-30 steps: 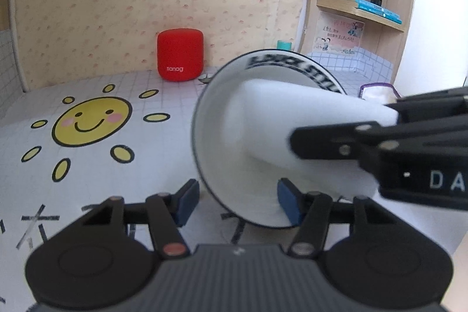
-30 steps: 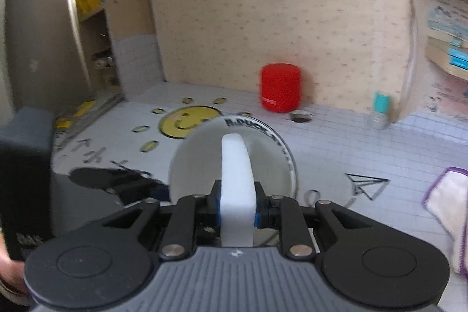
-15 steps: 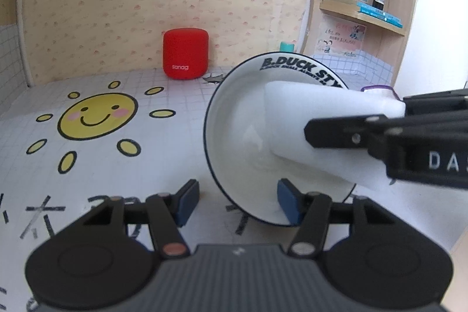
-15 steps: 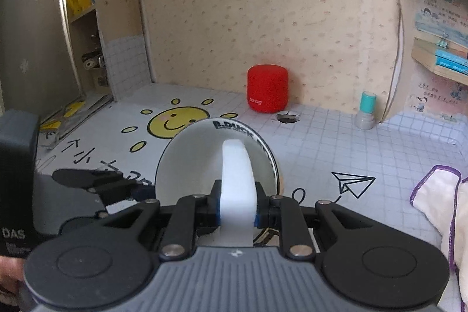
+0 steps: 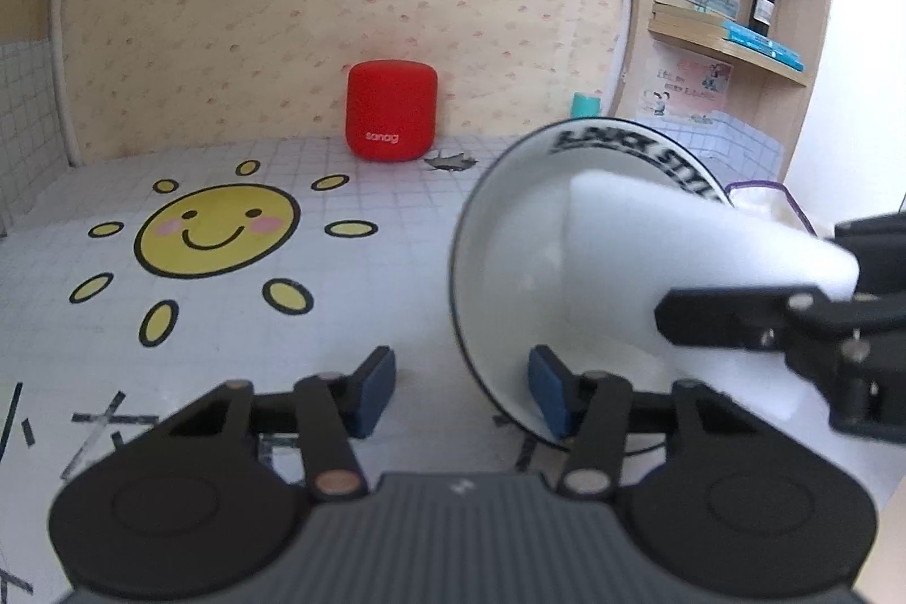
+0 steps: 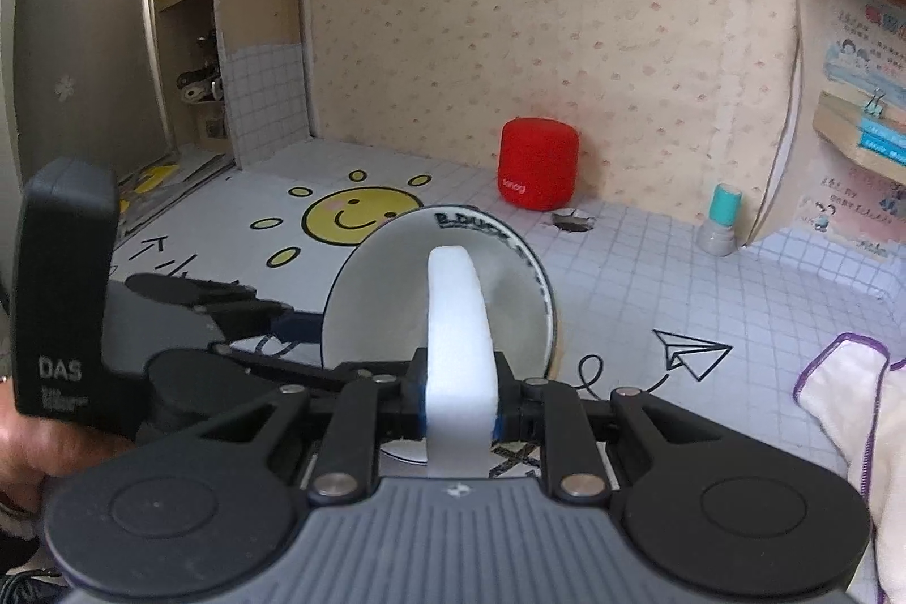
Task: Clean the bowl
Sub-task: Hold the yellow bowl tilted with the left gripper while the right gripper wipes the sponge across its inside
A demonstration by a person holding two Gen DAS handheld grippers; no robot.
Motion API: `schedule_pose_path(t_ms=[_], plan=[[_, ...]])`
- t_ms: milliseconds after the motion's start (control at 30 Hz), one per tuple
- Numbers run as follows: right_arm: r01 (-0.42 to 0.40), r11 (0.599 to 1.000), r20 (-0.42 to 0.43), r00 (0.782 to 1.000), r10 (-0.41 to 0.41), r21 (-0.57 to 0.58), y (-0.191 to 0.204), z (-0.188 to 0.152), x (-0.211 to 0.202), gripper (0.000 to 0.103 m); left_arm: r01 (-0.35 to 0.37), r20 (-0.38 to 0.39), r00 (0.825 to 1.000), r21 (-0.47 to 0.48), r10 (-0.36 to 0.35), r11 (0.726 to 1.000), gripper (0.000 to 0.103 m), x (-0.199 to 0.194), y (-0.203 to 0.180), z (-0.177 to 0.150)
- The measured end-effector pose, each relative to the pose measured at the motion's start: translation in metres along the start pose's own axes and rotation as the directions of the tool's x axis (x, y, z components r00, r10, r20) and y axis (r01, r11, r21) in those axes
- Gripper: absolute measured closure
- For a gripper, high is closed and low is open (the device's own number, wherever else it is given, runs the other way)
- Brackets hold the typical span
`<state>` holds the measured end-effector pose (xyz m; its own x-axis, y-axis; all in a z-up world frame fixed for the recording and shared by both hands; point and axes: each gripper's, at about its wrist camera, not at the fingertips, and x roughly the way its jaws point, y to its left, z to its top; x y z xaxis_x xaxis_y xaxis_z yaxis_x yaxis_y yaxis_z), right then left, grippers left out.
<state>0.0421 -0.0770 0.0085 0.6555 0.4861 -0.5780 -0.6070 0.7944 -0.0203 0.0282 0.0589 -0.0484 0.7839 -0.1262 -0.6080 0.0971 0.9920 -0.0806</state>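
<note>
Gridded white tabletop (image 5: 396, 185) with a smiling sun carries a tilted B.Duck bowl (image 5: 509, 275) standing on its rim at about four o'clock. Right gripper (image 6: 457, 414) pinches a white sponge (image 6: 456, 321) inside it. Left gripper (image 5: 461, 392) is closing, the rim between its pads but seemingly ungripped. Push hard now and the bowl may skid or topple.

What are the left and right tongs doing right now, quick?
Left tongs: closing; the tilted bowl's rim stands between the pads, only the right pad against it.
Right tongs: closed on the white sponge, which reaches into the bowl.
</note>
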Motion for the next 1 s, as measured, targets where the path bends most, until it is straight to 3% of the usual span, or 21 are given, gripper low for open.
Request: schedule_pose_path(t_ms=[167, 467, 633, 1000], plan=[[0.047, 0.999, 0.032, 0.998, -0.048, 0.024, -0.002, 0.006, -0.002, 0.085, 0.003, 0.002, 1.000, 0.027, -0.003, 1.000, 0.056, -0.001, -0.010, -0.003], [0.020, 0.998, -0.019, 1.000, -0.019, 0.054, -0.005, 0.002, 0.022, 0.085, 0.036, -0.002, 0.999, 0.014, -0.036, 0.999, 0.056, -0.005, -0.013, -0.005], [0.042, 0.998, -0.006, 0.999, -0.042, 0.038, -0.006, 0.003, 0.017, 0.085, 0.030, 0.005, 1.000, -0.004, -0.030, 1.000, 0.056, -0.002, -0.006, -0.002], [-0.013, 0.999, 0.035, 0.999, 0.012, 0.029, -0.001, 0.003, 0.001, 0.085, 0.010, 0.012, 1.000, 0.009, -0.010, 1.000, 0.056, -0.004, -0.009, -0.006]])
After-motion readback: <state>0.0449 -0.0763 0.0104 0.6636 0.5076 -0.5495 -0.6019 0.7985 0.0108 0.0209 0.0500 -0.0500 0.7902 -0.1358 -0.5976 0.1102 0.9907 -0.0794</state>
